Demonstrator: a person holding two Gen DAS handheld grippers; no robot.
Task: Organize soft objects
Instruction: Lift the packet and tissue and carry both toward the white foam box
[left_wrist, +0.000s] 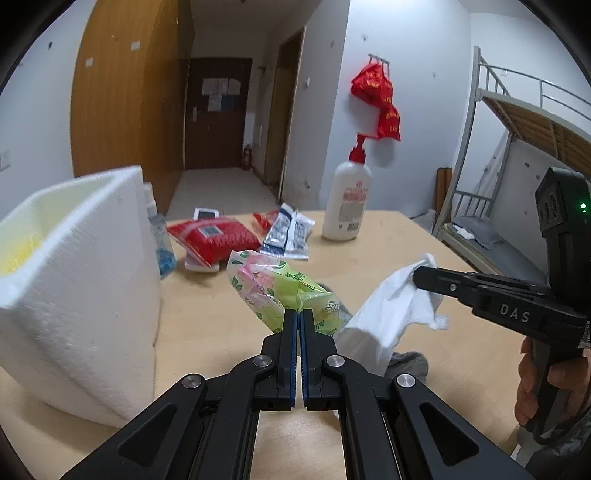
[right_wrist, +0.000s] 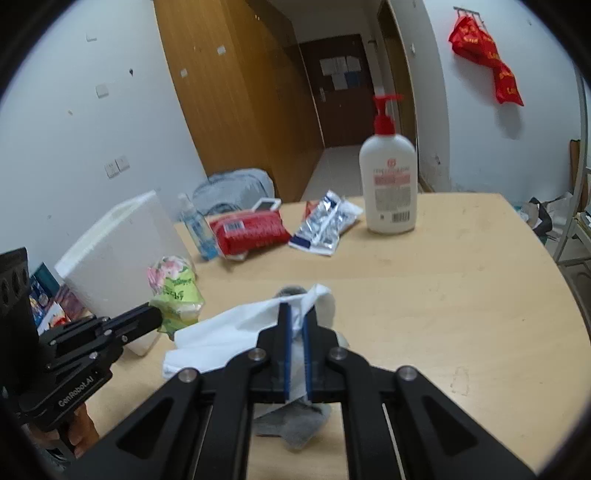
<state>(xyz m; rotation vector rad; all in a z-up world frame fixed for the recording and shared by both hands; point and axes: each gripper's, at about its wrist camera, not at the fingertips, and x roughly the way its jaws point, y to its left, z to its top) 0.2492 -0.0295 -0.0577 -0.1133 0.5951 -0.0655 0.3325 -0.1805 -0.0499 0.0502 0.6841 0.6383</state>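
Left wrist view: my left claw has its jaws pressed together on the green floral tissue pack, pinching its near end, and the pack hangs clear above the middle of the table. To its left stands the white foam box, tall and open-topped, at the table's left edge. From the right edge of the view my right claw pinches the white cloth, which droops below the jaws over a grey cloth lying on the table. My right hand grips the handle. Toward the far edge: a red pack, a silver-blue pouch, a white pump bottle upright, and a blue spray bottle just behind the foam box.

Right wrist view: my right claw is clamped on the white cloth, fabric bunched between the blue pads and trailing left, the grey cloth on the table under it near the near edge. My left claw comes in from the left, shut on the tissue pack, right beside the foam box. The pump bottle stands near the far edge, with the pouch, red pack and spray bottle in a row to its left.
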